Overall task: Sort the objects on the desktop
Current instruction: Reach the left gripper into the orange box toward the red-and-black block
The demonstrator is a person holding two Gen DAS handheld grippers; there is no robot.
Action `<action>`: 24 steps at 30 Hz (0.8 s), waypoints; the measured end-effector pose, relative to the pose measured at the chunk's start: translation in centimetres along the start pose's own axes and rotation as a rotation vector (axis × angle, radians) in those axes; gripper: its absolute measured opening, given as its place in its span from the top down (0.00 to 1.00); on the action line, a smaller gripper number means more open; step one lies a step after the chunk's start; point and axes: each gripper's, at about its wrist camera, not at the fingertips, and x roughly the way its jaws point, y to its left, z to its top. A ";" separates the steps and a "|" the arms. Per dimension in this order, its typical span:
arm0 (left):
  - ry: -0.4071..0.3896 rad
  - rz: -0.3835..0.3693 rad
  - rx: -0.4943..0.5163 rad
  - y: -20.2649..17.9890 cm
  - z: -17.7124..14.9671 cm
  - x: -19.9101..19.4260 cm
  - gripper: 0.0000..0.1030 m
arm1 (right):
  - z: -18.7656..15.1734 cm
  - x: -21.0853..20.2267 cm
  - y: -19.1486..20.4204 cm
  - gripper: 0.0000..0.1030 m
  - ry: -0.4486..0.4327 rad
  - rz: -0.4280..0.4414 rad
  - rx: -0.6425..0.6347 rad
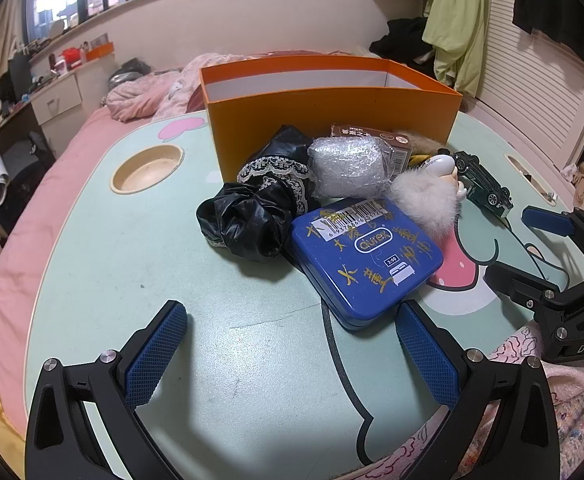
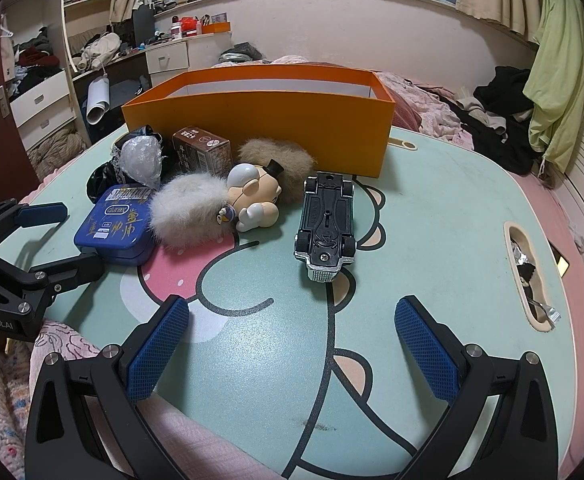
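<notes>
Floor of the orange box (image 1: pixel 332 120) is hidden behind its near wall in both views, so its contents cannot be told. Brown carton (image 1: pixel 366 138) is mostly covered by the plastic-wrapped bundle (image 1: pixel 348 168) in the left view; its print is too small to read. Tan fur piece (image 2: pixel 277 160) sits partly behind the figurine (image 2: pixel 251 196). Toy car (image 2: pixel 326 224) lies upside down, top hidden. Black cloth (image 2: pixel 101 178) is mostly behind the blue tin (image 2: pixel 113 226) in the right view. Items inside the table's slot (image 2: pixel 526 276) are unclear. Both gripper bodies are cut off by the bottom edges.
</notes>
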 end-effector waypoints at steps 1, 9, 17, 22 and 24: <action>0.000 0.000 0.000 0.0 0.0 0.0 0.00 | 0.0 0.1 0.0 0.00 0.000 0.000 0.000; -0.048 -0.009 0.028 -0.5 1.3 -2.1 0.00 | -0.6 -1.3 -0.5 0.00 -0.004 0.003 0.001; -0.029 -0.223 0.043 -3.4 12.0 -3.0 0.08 | -0.6 -1.4 -0.4 0.00 -0.003 0.003 0.001; 0.121 -0.296 -0.005 -5.3 17.9 2.3 0.29 | -0.6 -1.4 -0.5 0.00 -0.004 0.004 0.001; 0.176 -0.315 -0.066 -5.7 19.7 5.0 0.30 | -0.6 -1.4 -0.4 0.00 -0.003 0.004 0.001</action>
